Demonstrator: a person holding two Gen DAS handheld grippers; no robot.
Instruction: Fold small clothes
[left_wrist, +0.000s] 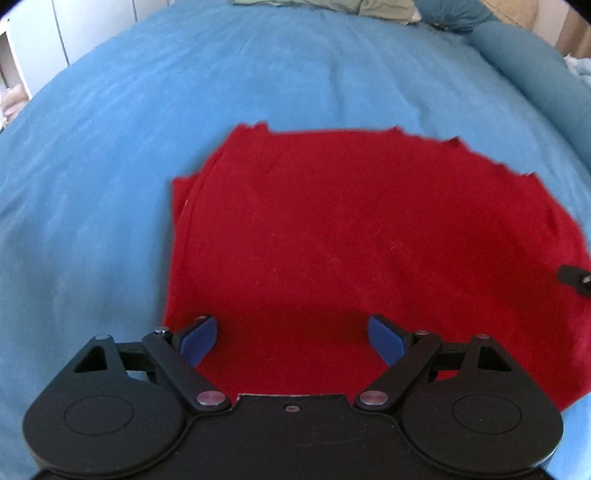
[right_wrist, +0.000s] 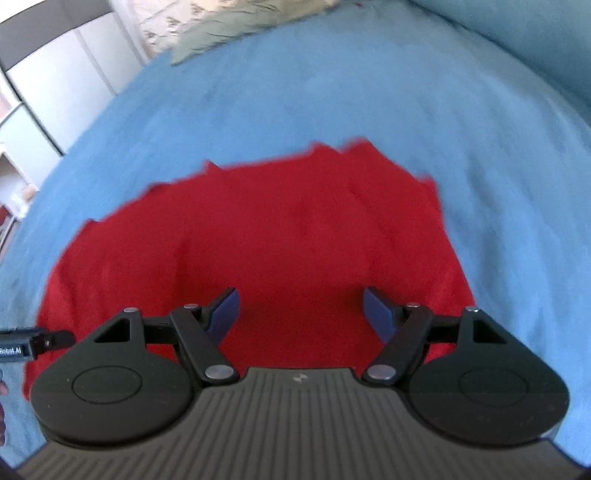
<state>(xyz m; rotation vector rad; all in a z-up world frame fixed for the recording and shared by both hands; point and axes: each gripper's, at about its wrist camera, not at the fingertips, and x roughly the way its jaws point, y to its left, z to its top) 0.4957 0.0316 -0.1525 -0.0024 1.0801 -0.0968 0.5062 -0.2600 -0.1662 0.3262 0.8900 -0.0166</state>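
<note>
**Red garment lies flat, both grippers poised at its near edge**

The left gripper hovers low over the near left part of the red garment, its blue pads spread wide and holding nothing. The garment lies in a partly folded, layered rectangle on the blue bedspread. The right gripper hangs over the near right part, jaws likewise apart and empty. Judging by this, a fold is between grasps; next, each gripper likely must pinch an edge.
</note>
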